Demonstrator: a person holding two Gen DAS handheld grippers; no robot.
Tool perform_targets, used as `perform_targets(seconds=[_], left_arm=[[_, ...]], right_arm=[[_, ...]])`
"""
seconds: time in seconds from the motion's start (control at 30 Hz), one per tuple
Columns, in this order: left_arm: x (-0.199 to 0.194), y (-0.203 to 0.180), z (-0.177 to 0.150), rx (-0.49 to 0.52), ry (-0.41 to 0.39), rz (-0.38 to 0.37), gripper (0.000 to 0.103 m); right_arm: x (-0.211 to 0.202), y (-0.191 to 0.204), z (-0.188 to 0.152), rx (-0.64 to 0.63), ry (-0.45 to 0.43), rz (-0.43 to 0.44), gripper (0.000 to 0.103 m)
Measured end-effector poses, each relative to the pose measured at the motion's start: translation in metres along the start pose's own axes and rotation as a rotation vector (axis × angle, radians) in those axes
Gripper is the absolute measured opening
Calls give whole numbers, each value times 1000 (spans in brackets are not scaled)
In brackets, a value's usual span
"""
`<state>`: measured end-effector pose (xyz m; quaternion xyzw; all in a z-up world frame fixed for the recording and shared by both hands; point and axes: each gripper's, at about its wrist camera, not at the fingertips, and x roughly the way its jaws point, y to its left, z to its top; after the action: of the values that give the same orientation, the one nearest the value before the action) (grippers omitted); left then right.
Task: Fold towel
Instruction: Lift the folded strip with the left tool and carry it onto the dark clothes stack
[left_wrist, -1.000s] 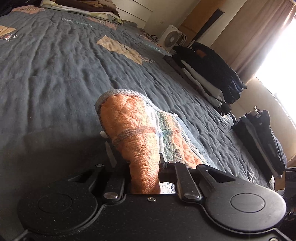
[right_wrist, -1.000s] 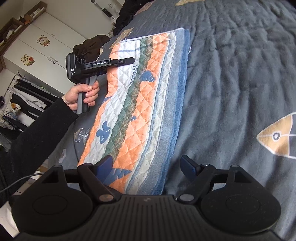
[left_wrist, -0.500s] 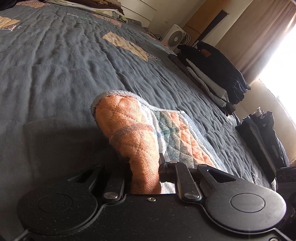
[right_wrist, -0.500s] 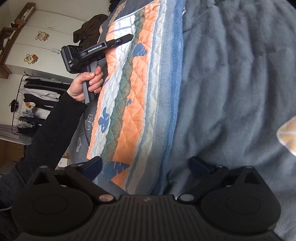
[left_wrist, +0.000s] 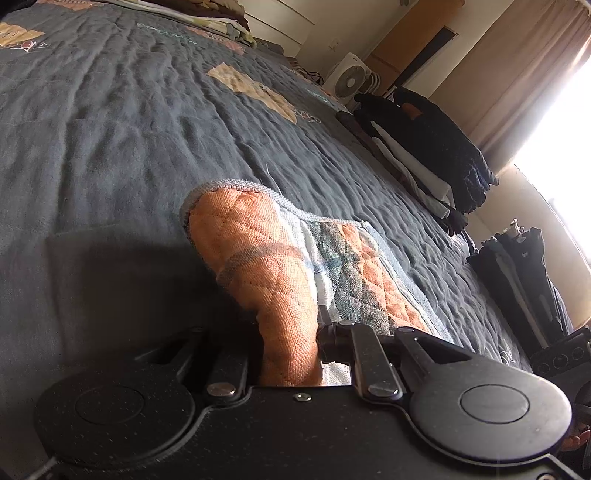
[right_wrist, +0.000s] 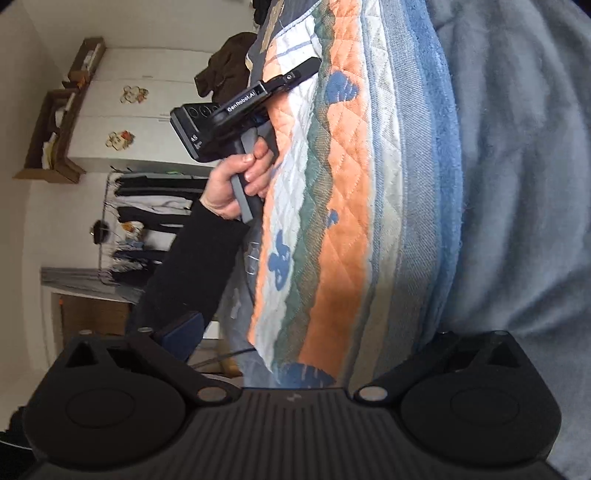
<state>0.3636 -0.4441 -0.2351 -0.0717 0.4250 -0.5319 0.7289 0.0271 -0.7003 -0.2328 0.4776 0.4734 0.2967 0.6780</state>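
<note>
The towel (right_wrist: 332, 206) is lying folded on the big grey bed cover (right_wrist: 517, 184). It is a quilted towel with orange, green and white stripes, little blue shapes, and a blue fuzzy edge along one long side. The left gripper (left_wrist: 290, 332) is pinching one corner of the towel. Its two fingers are pressed together on the cloth, and the orange corner is bunching up into a hump between them and sticking up off the bed cover. In the right wrist view, a hand (right_wrist: 236, 181) in a black sleeve (right_wrist: 184, 266) is holding the left gripper by its grey handle at the far end of the towel. The right gripper (right_wrist: 306, 343) is hovering at the near end of the towel. Its fingers are spread wide apart, one on each side of the towel's near end, and nothing is being squeezed between them. I cannot tell if those fingers are touching the cloth. The blue pad (right_wrist: 183, 334) of one finger is showing off the towel's white side. Far across the bed, in the left wrist view, piles of dark folded clothes (left_wrist: 424, 147) are sitting near the edge, and a white fan (left_wrist: 351, 81) is standing behind them by the wall.
</note>
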Motion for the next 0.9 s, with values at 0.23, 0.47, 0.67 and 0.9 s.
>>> perform_targets(seconds=[0.23, 0.47, 0.67, 0.9], left_arm=[[-1, 0, 0, -20, -11, -10, 15], [-23, -29, 7, 12, -49, -14, 14], [-47, -66, 15, 56, -81, -13, 14], [-88, -151, 12, 124, -137, -15, 14]], right_arm=[[6, 14, -2, 9, -51, -7, 14], [11, 30, -5, 14, -100, -11, 12], [-3, 56, -13, -11, -118, 17, 12], [-39, 95, -46, -50, -144, 40, 12]])
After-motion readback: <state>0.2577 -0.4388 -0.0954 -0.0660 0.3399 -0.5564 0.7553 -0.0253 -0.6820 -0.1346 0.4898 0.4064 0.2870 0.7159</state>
